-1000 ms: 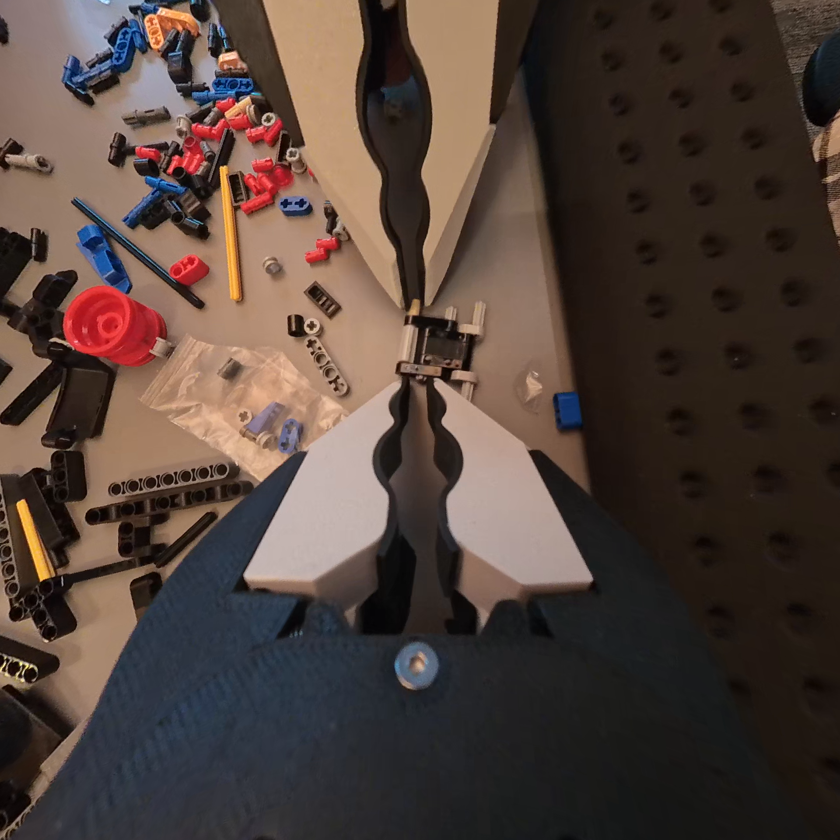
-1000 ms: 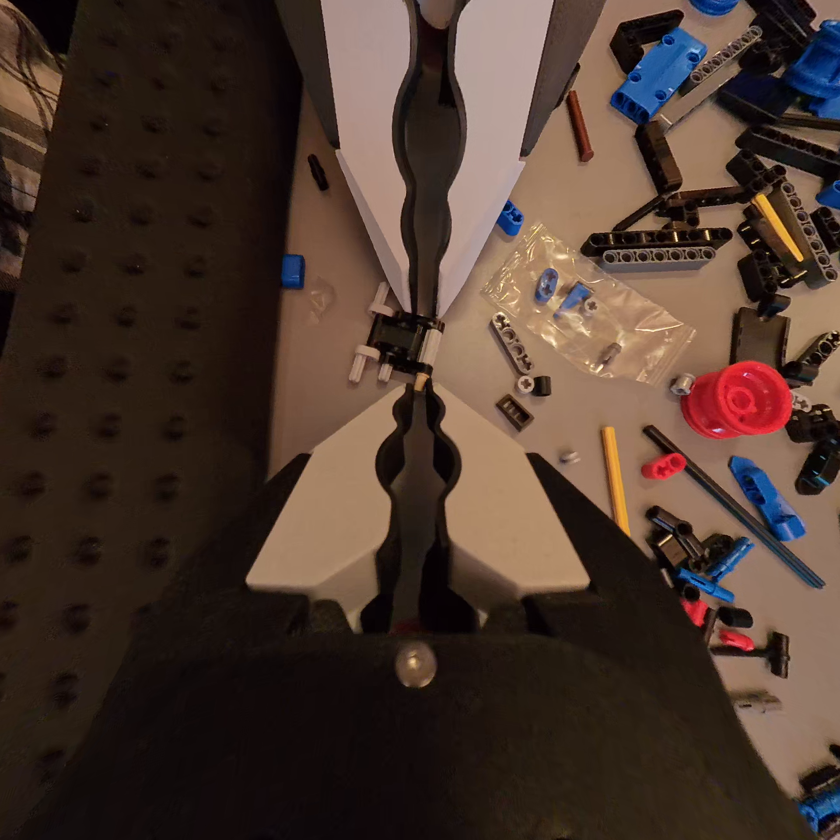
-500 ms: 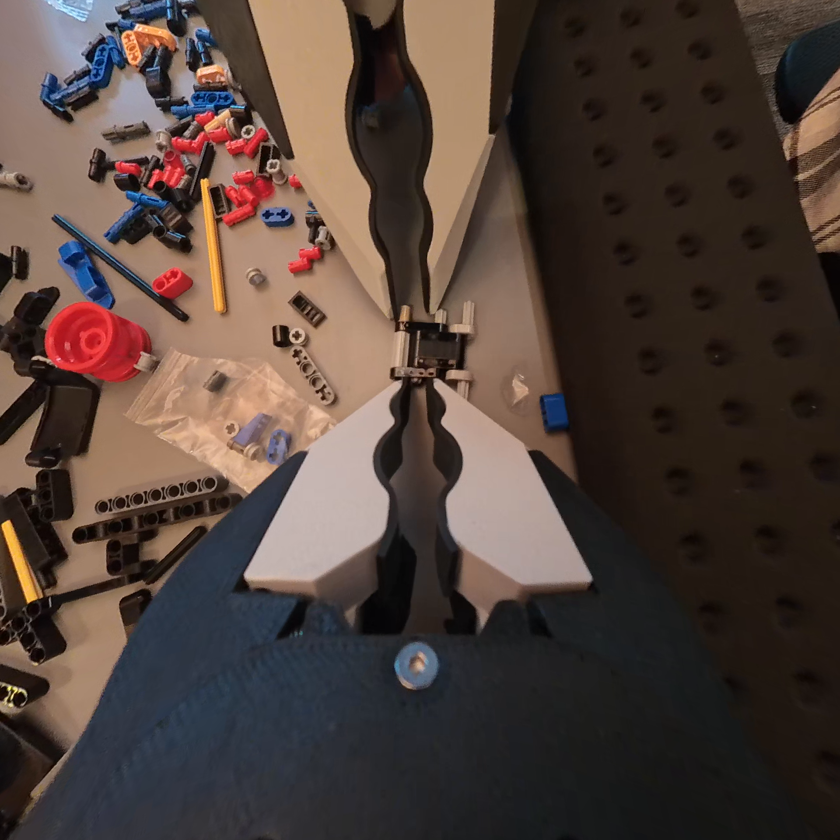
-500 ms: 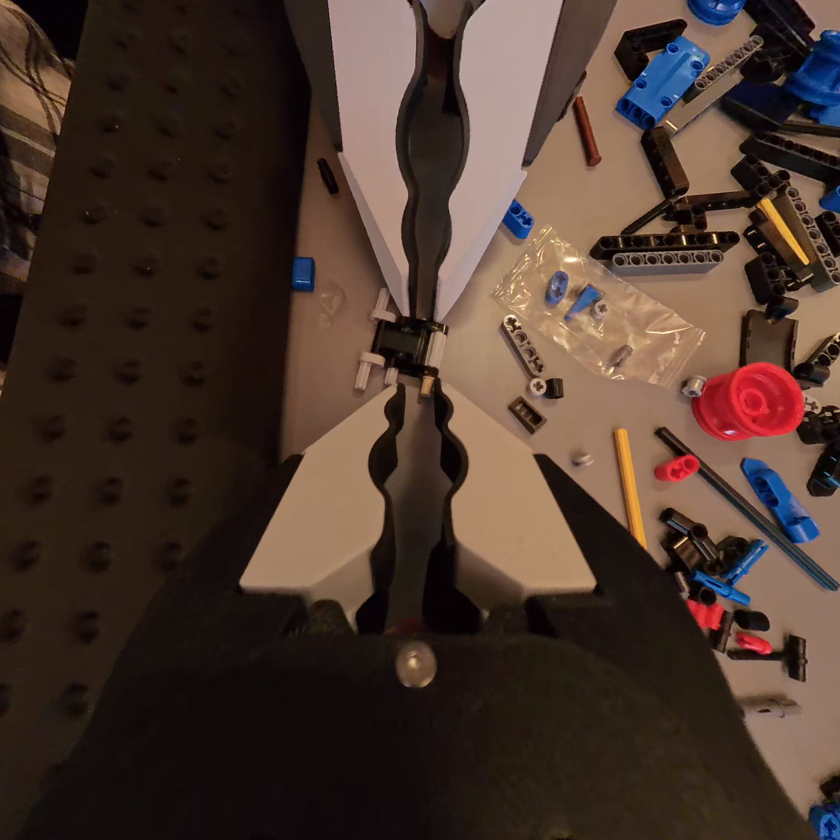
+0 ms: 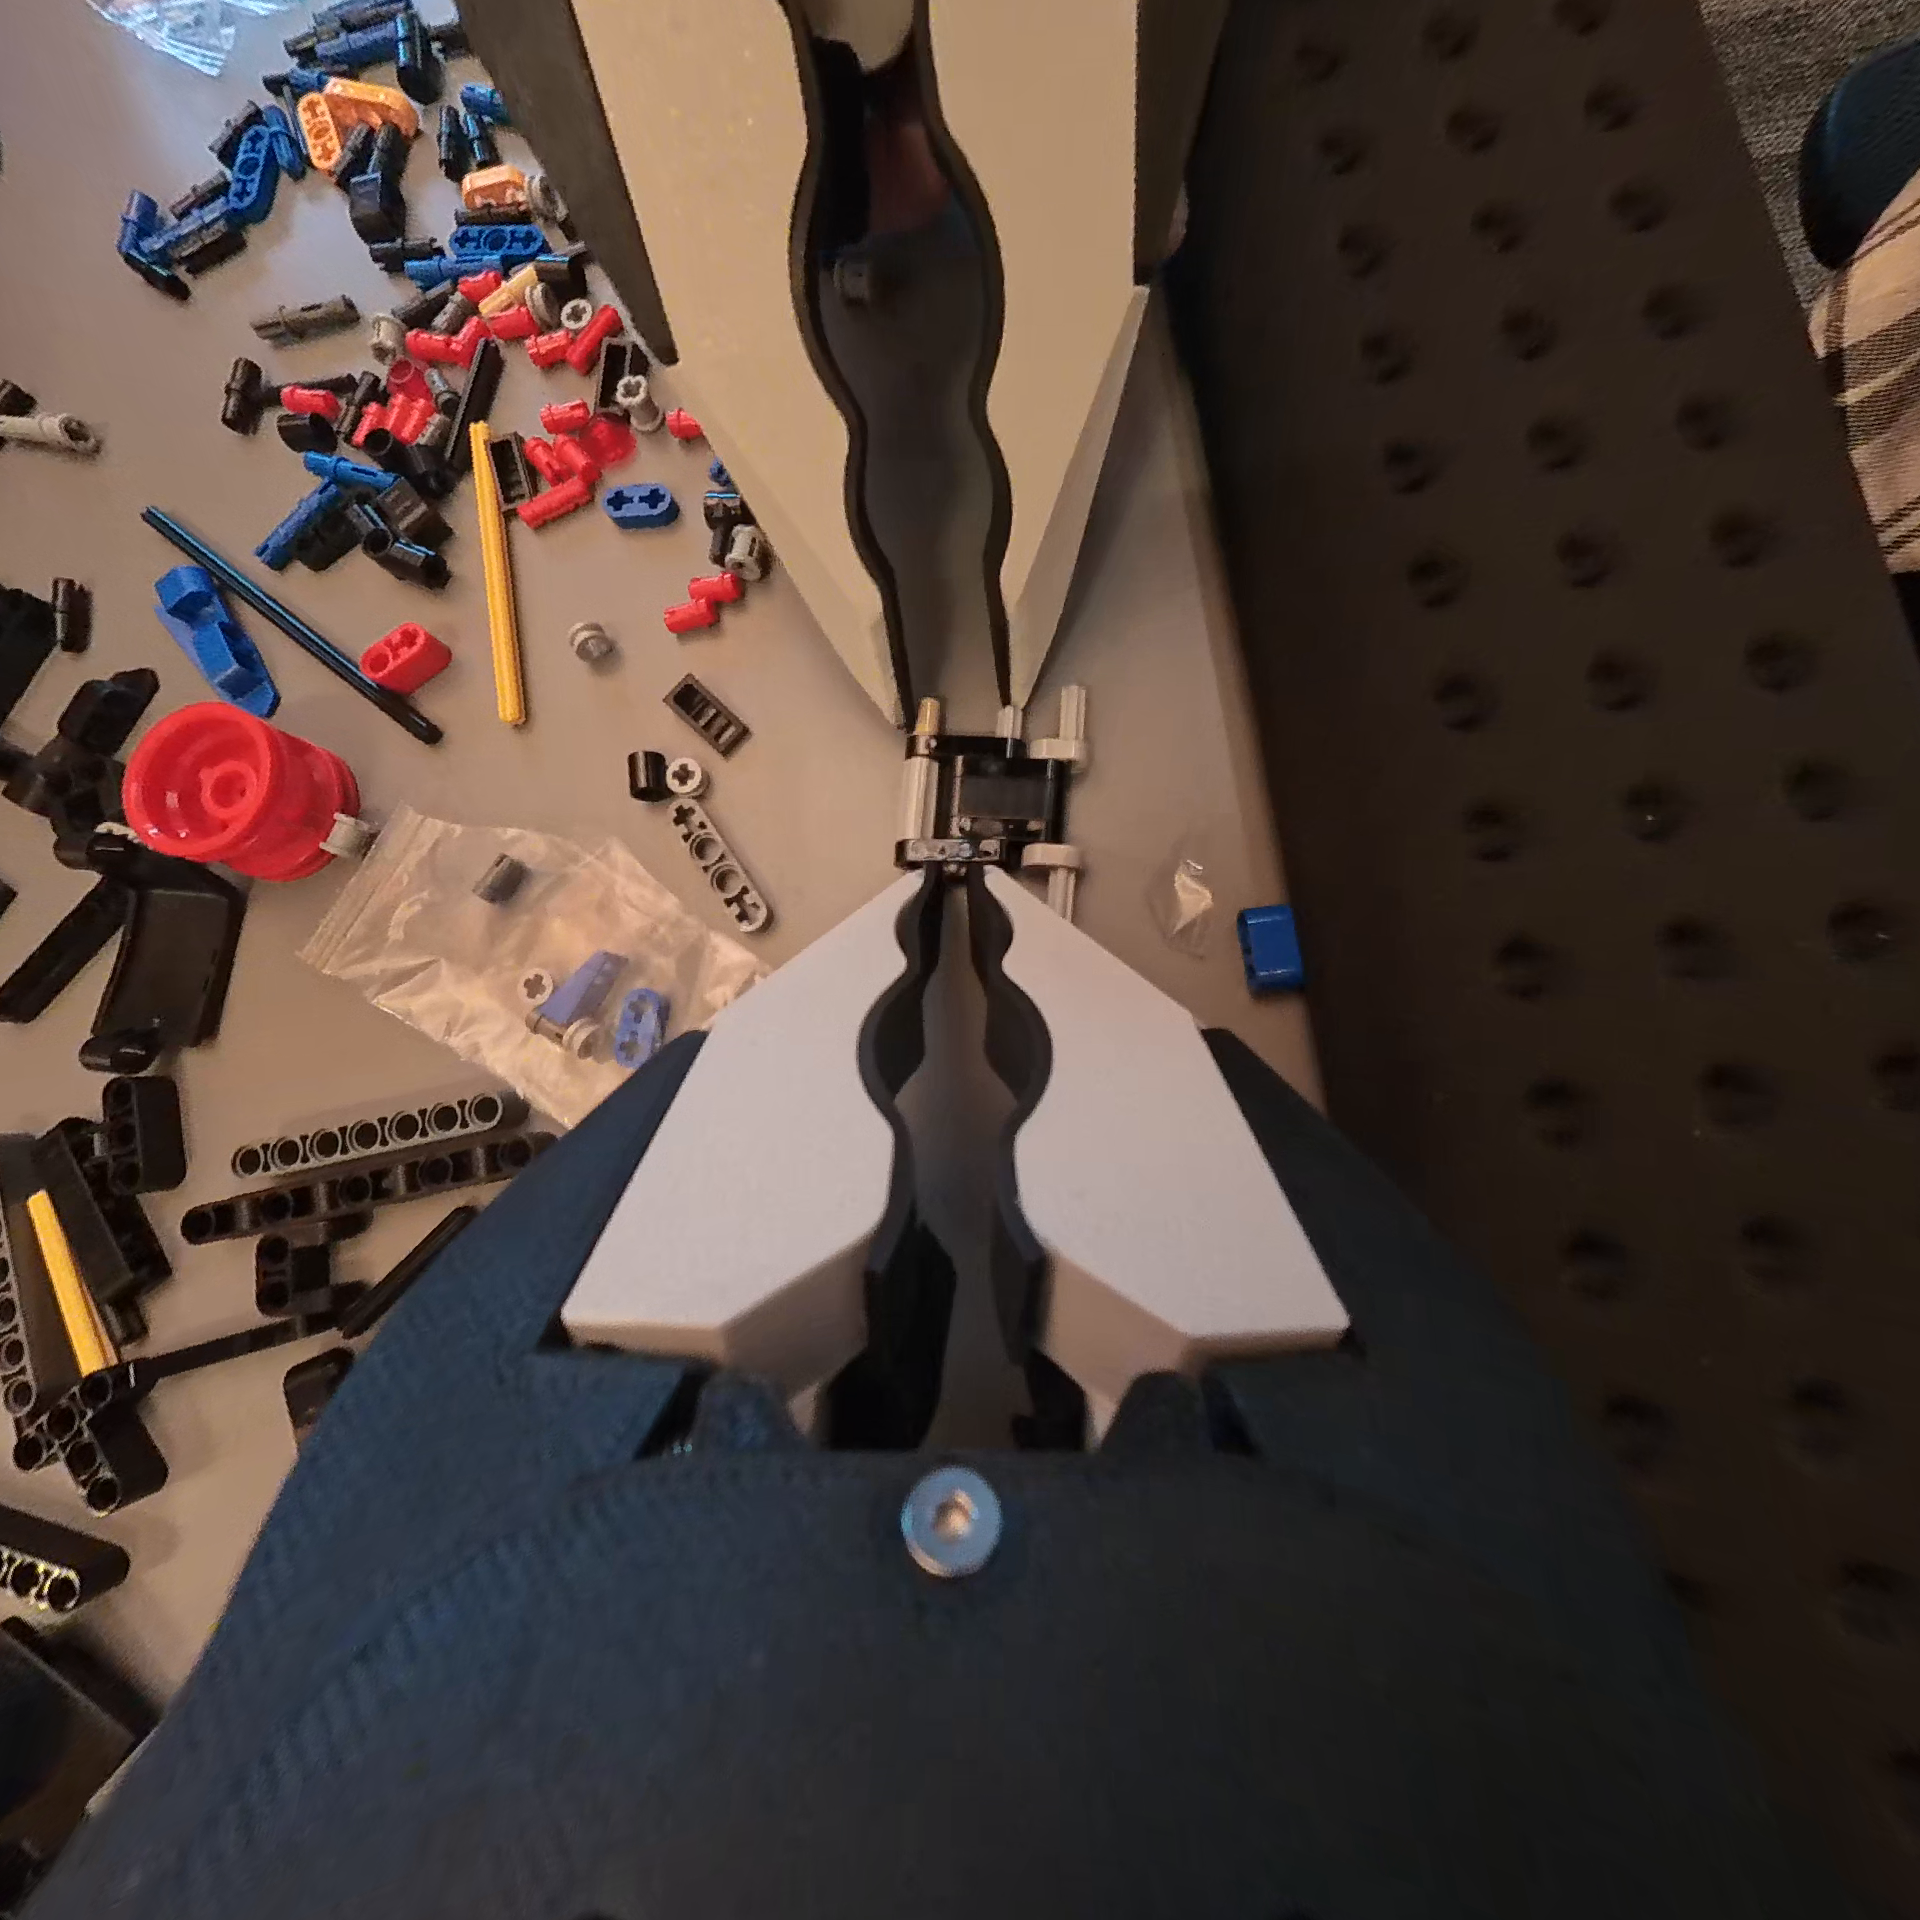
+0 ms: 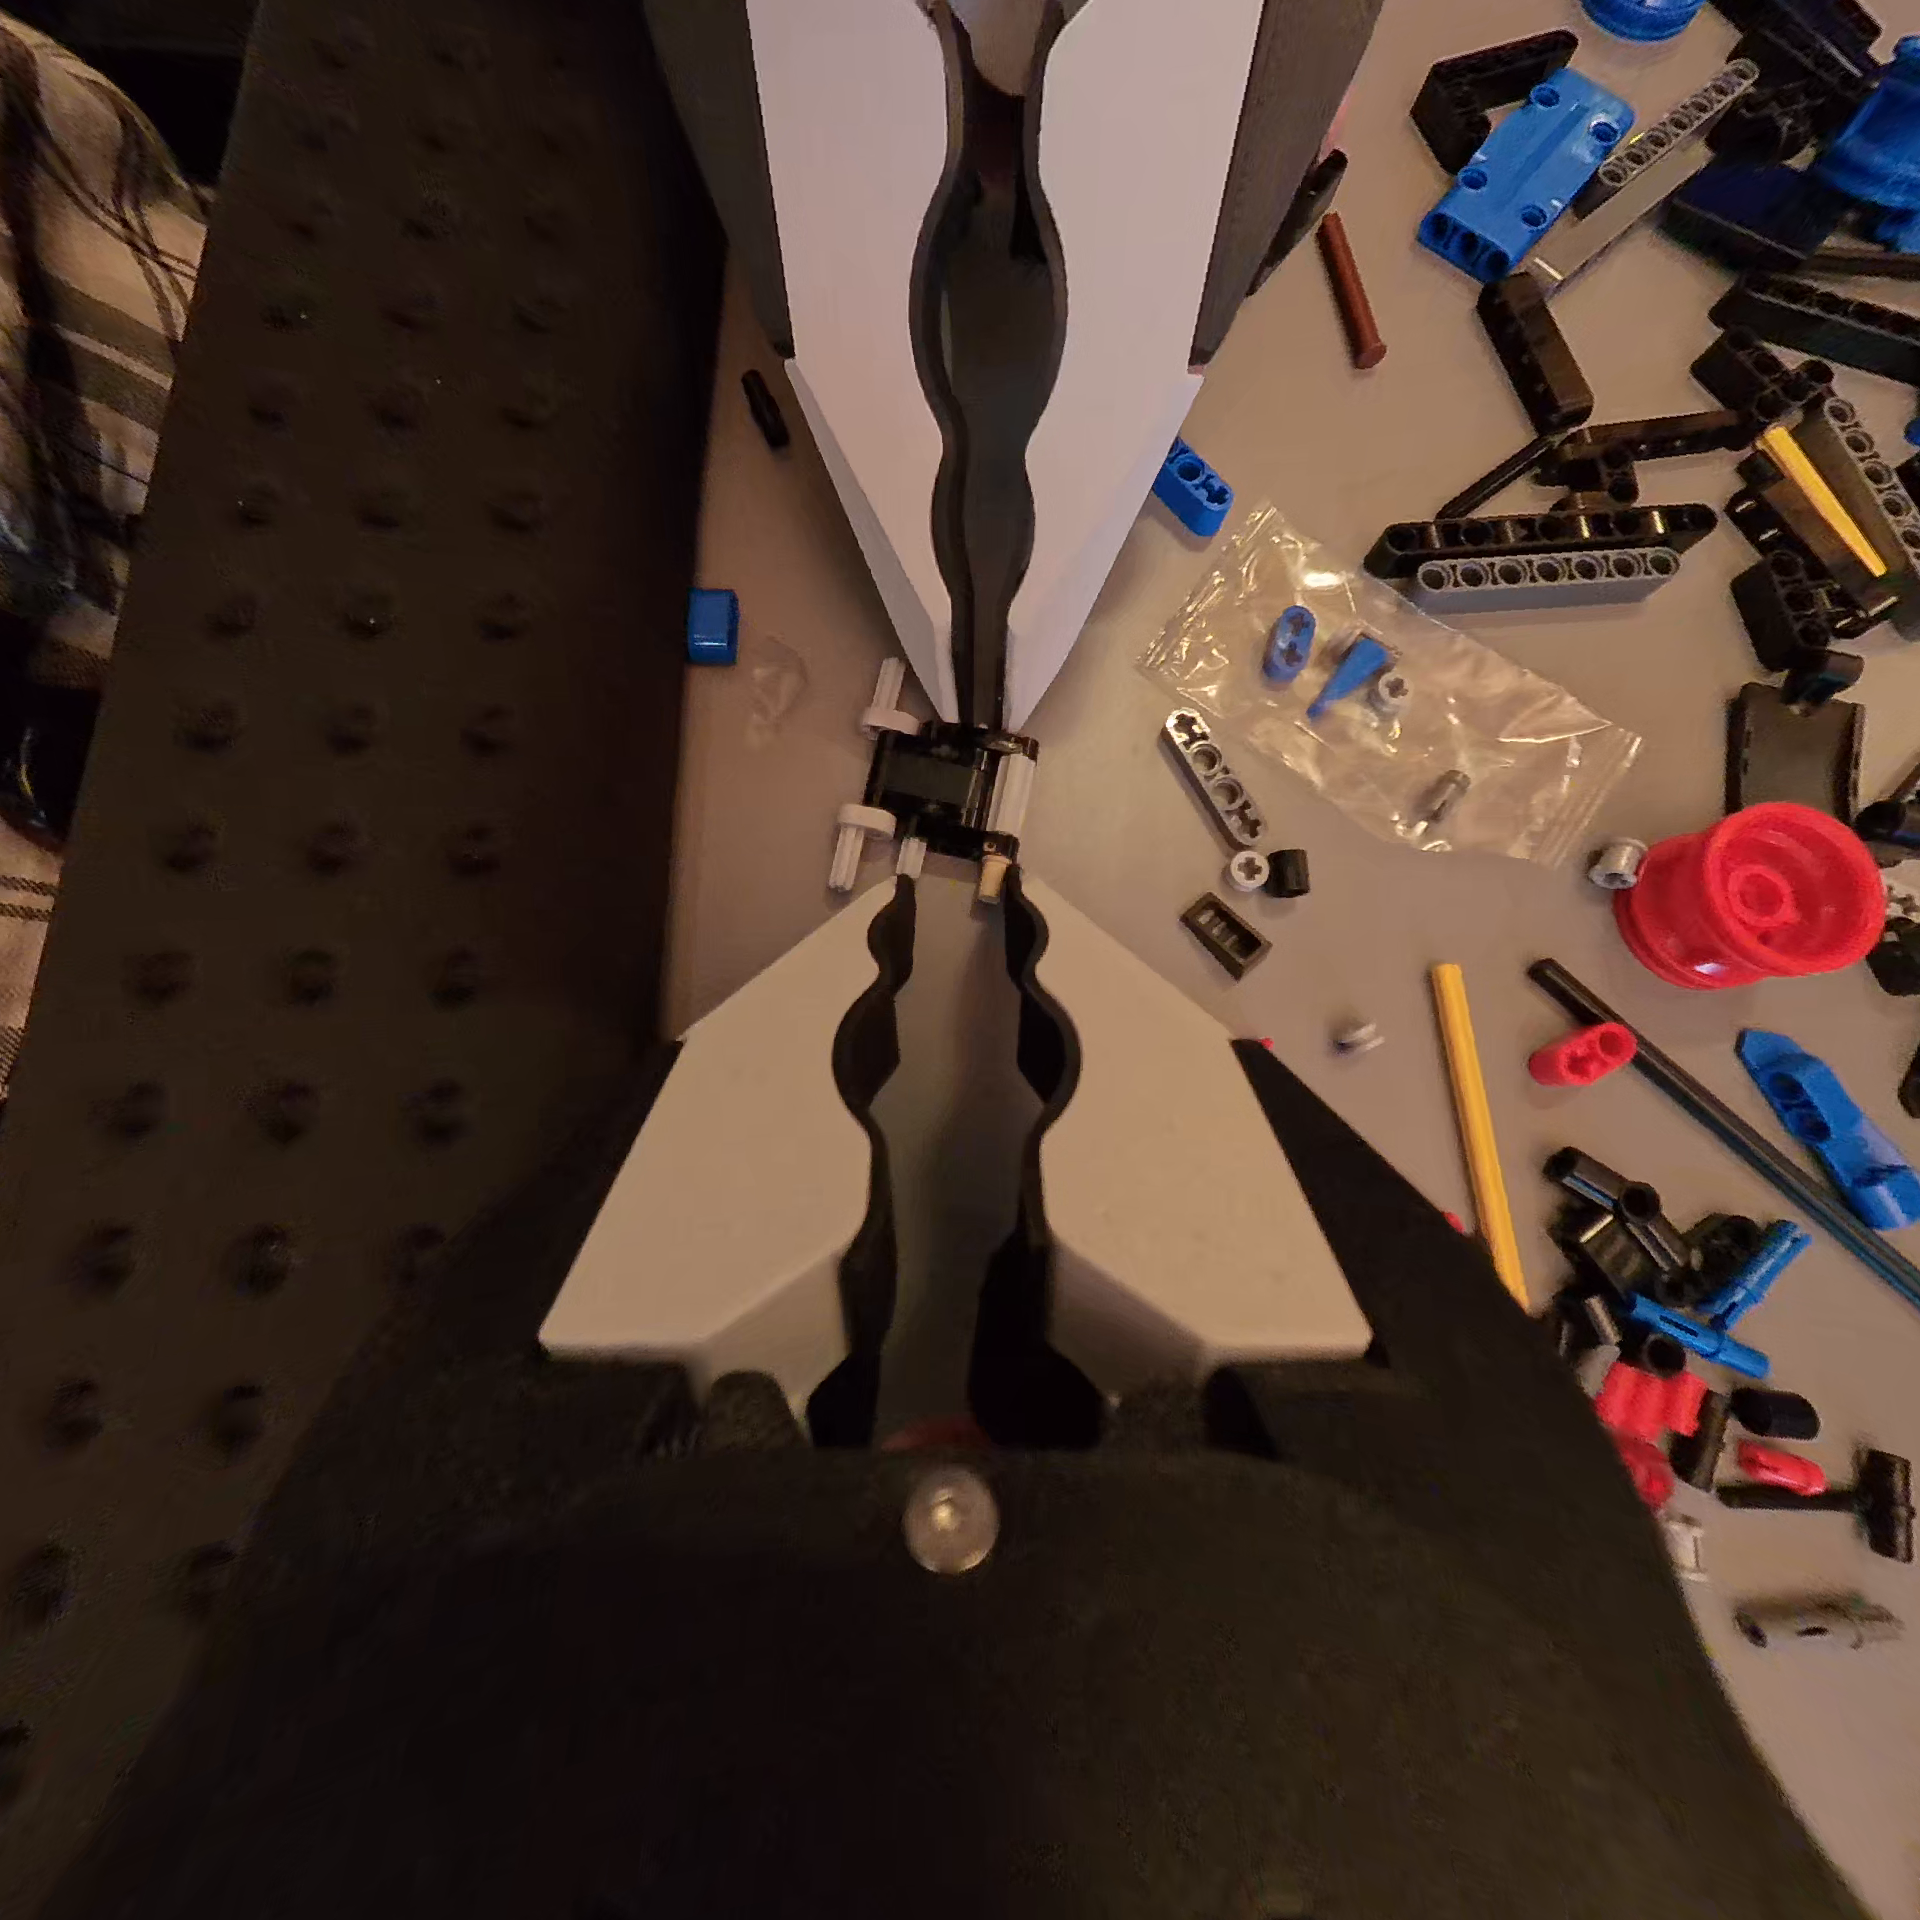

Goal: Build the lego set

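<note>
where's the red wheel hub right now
The red wheel hub lies on the table at the right edge of the right wrist view, just right of the clear plastic bag; in the left wrist view it sits far left.

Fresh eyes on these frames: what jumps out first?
The two grippers meeting tip to tip over a small black assembly with grey pins: the left gripper pinches its near edge, while the right gripper is open just short of it. Next, the red wheel among loose parts on the grey table, beside a clear bag.
</note>
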